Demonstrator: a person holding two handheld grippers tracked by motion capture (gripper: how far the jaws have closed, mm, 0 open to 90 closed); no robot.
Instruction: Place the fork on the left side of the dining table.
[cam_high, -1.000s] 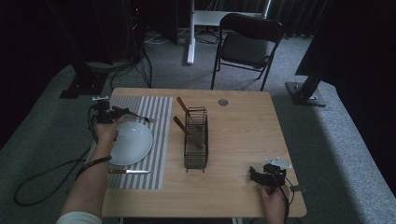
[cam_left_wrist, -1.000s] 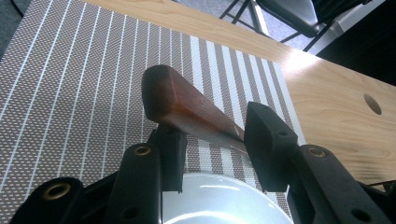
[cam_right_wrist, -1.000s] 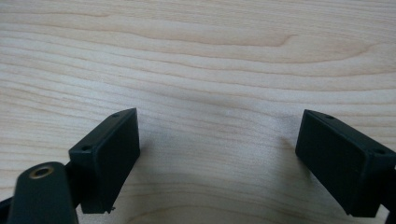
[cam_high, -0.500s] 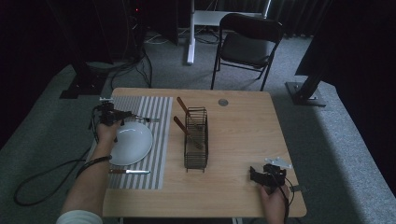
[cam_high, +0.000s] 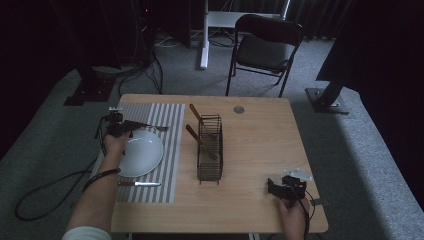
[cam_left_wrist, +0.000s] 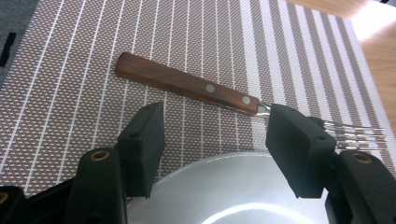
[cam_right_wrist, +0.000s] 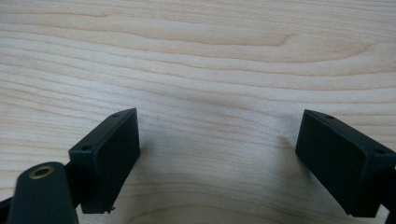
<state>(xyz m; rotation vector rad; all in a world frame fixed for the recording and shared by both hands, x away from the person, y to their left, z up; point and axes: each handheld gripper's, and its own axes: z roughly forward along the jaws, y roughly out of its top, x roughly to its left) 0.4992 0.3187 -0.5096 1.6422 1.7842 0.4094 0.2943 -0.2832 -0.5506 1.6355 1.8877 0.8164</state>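
Since a second ago your left gripper has let its jaws spread, and the fork now lies free on the mat just beyond them, nothing between the pads. That fork has a smooth riveted wooden handle and thin steel tines, resting on the woven striped placemat just past the glossy round plate under your jaws. Your right gripper rests wide open over pale grained wooden table, a wire caddy at mid-table, a folding chair on grey carpet beyond.
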